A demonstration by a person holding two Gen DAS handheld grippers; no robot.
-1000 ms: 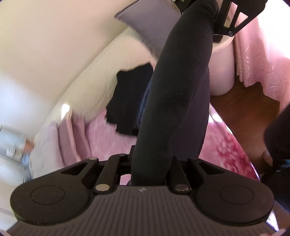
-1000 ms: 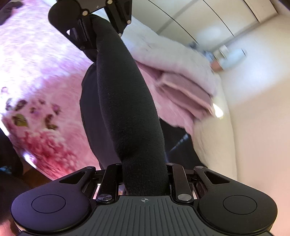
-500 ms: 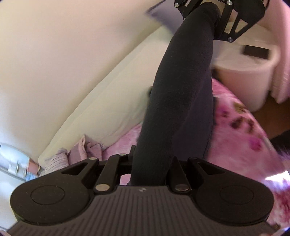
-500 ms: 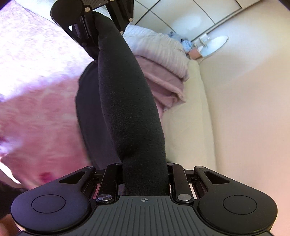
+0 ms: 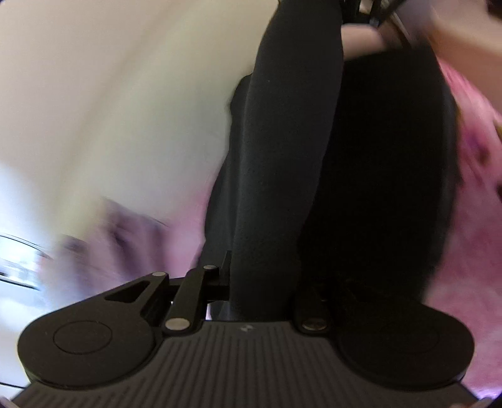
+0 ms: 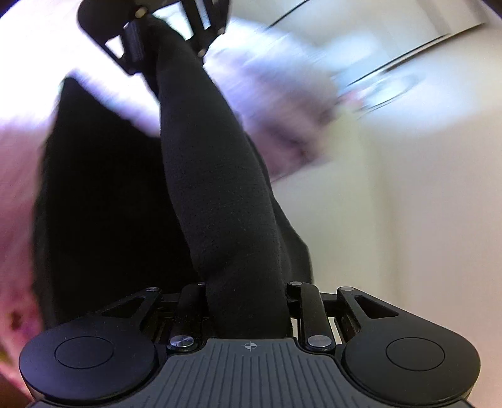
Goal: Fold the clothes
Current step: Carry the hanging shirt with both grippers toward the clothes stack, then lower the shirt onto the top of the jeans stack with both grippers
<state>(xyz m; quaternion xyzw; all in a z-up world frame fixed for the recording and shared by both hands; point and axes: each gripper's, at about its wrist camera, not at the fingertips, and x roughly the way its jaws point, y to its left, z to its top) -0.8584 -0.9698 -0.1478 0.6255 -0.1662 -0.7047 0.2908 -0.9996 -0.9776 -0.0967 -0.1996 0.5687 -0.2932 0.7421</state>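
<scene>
A black garment is stretched as a thick rolled band between my two grippers, and the rest of it hangs dark below the band. In the left wrist view my left gripper has the band between its jaws, which are opening; the cloth still runs taut from them. At the top edge my right gripper shows, blurred. In the right wrist view my right gripper is shut on the same garment. The band leads up to my left gripper. The fingertips are hidden by cloth.
Under the garment lies a pink flowered bedspread. A cream sheet runs beside it, and a blurred pile of pinkish folded cloth lies on the bed. Pale wardrobe doors and a cream wall stand beyond.
Both grippers have swept across and down toward the bed with the garment stretched between them. The white bin and wooden floor have left the left wrist view. Both views are now motion-blurred.
</scene>
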